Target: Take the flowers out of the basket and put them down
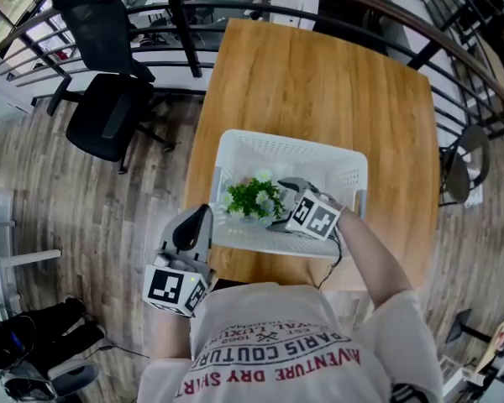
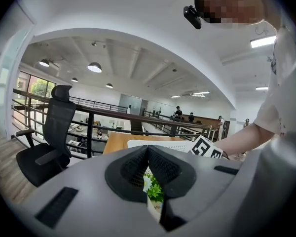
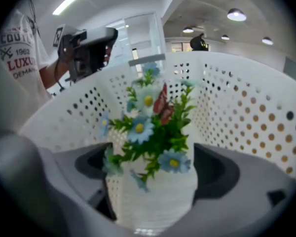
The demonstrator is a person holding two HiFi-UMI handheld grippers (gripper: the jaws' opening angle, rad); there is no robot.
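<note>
A bunch of blue and white artificial flowers (image 1: 254,196) (image 3: 148,127) stands in a white ribbed pot (image 3: 153,201) inside the white perforated basket (image 1: 294,145) (image 3: 237,107). My right gripper (image 1: 279,203) (image 3: 153,179) reaches down into the basket, open wide, with the pot between its jaws. My left gripper (image 1: 203,213) (image 2: 148,149) hovers outside the basket's front left corner, shut and empty. Through the gap under its tips I see the flowers (image 2: 154,191). The right gripper's marker cube (image 2: 207,149) shows past the basket rim (image 2: 163,143).
The basket sits near the front edge of a wooden table (image 1: 319,82). A black office chair (image 1: 109,99) stands at the table's left, and a round dark chair (image 1: 466,162) at its right. A dark railing (image 1: 235,11) curves behind.
</note>
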